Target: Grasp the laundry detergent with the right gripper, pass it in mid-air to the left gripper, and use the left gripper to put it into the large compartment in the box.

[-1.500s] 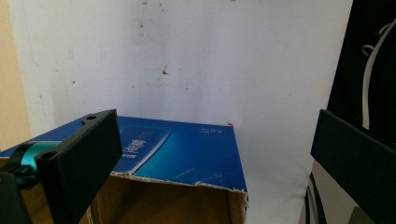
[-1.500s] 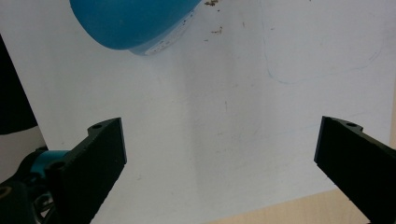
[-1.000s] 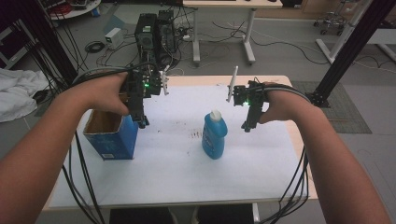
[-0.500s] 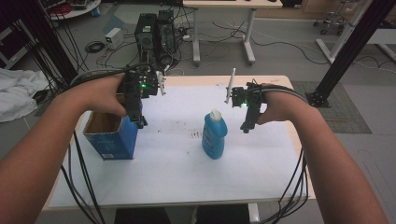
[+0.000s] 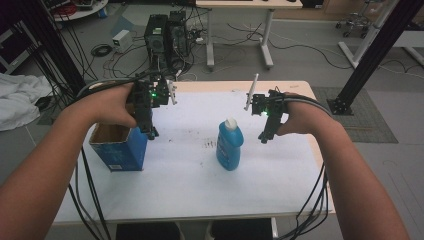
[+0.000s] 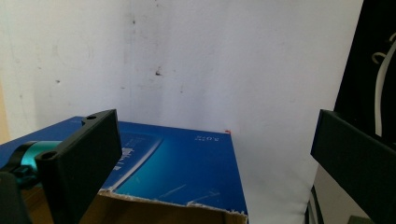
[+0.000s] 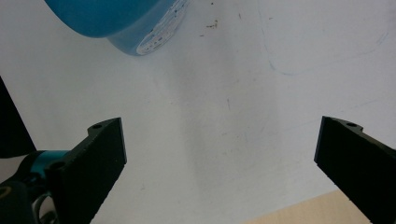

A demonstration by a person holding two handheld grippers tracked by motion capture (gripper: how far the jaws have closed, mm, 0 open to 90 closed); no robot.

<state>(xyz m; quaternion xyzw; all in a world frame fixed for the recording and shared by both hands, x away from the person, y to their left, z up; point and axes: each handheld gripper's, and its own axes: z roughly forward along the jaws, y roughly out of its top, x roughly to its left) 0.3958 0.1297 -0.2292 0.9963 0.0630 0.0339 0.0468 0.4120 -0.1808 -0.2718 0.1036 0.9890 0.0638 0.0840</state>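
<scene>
Two grippers are hanging over the white table (image 5: 180, 185) right now, and both are sitting with their jaws spread wide apart, nothing between them. In the high view the left gripper (image 5: 150, 131) is showing left of centre, hovering right at the far right corner of the open blue box (image 5: 120, 150), which is standing at the left side of the frame. Its own view is looking down past the box's blue side (image 6: 177, 168) and torn cardboard rim at the lower left. The right gripper (image 5: 264, 136) is sitting right of centre in the high view, near the blue bottle (image 5: 229, 145) but not touching it. That bottle is standing upright in the middle of the frame with its white cap on top. In the right gripper view, the bottle's base (image 7: 126, 23) is peeking in at the upper left, well clear of the jaws.
</scene>
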